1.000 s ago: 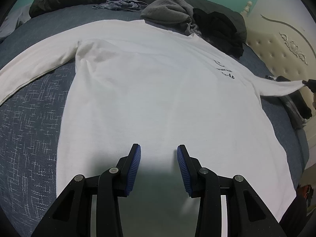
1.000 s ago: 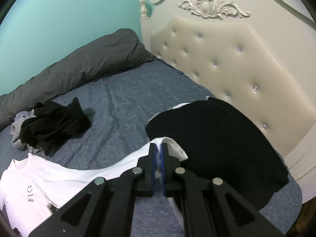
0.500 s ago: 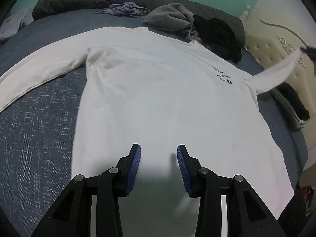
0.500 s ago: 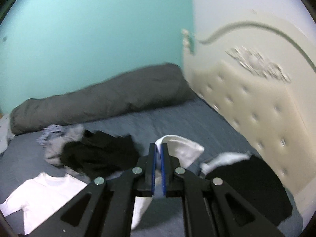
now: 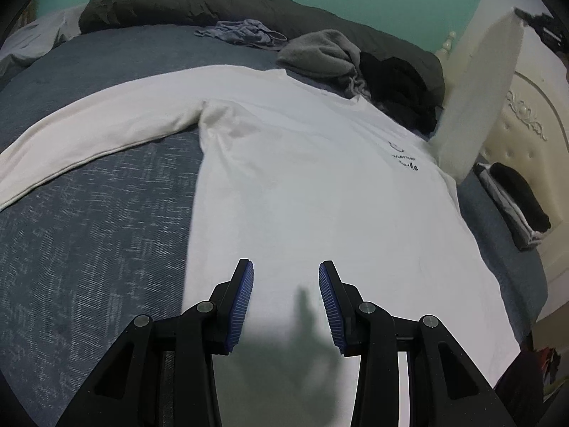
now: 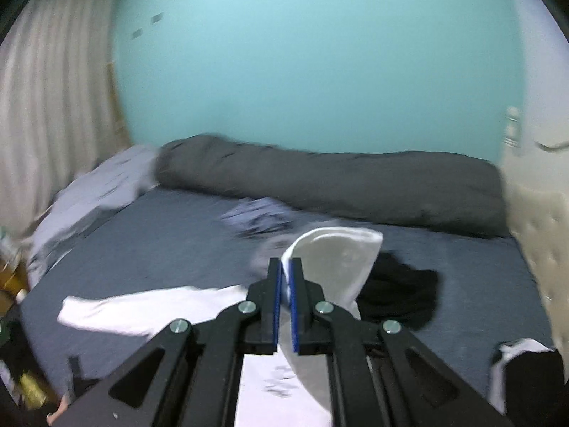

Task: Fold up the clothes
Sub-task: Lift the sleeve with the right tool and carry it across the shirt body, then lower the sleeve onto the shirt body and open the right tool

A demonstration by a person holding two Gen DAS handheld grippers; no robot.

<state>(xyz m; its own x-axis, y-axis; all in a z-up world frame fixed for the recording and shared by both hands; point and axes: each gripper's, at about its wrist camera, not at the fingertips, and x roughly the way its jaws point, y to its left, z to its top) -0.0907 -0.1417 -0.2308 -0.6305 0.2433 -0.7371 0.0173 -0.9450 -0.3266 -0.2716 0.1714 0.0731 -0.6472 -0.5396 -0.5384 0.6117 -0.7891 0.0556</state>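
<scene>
Two grippers show: your left gripper (image 5: 286, 302) hovers with jaws spread wide over the hem of the one white long-sleeved shirt (image 5: 313, 185) lying flat on the bed (image 5: 89, 220), while your right gripper (image 6: 284, 302) has its jaws pinching that shirt's sleeve cuff (image 6: 338, 259), lifted above the bed.

Shirt (image 5: 306, 192) lies on bed (image 5: 89, 249), duvet (image 5: 213, 7) behind.

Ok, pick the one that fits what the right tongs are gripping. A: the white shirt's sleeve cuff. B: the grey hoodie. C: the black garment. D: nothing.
A: the right tongs are shut on the cuff of the white long-sleeved shirt, lifting that sleeve off the blue bed.
</scene>
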